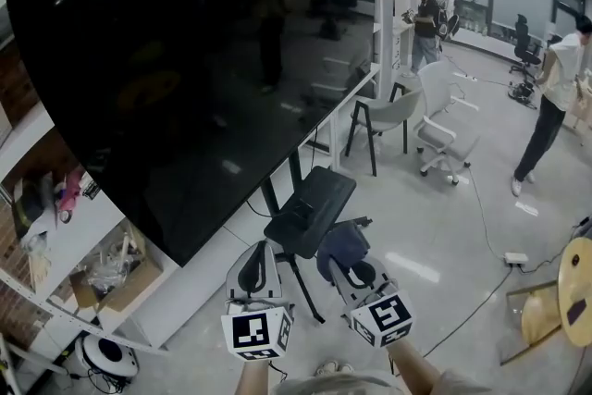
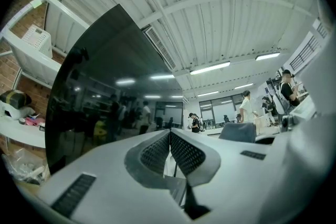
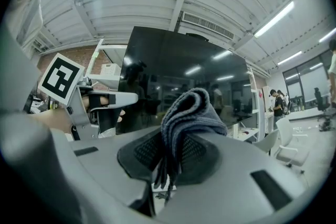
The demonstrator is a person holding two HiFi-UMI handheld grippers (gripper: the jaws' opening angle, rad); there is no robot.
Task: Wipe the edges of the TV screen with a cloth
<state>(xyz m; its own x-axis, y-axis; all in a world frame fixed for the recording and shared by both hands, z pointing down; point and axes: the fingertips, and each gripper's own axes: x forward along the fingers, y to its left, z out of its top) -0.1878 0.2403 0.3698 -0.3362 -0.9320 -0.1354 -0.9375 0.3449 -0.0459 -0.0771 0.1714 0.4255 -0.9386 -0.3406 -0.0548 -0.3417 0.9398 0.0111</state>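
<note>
Though the folded grey cloth (image 3: 191, 113) is clamped tight in the right gripper (image 3: 170, 152), it hangs apart from the TV screen (image 1: 203, 79), below its lower edge. The left gripper (image 2: 169, 147) has its jaws pressed together with nothing between them. Wiping looks not yet begun, so all edges are probably left.

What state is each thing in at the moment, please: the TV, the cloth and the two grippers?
TV: screen dark and reflecting the room, with neither gripper touching it.
Cloth: bunched in folds, clamped between the right gripper's jaws, clear of the TV.
Right gripper: shut on the cloth.
Left gripper: shut, with nothing between its jaws.
</note>
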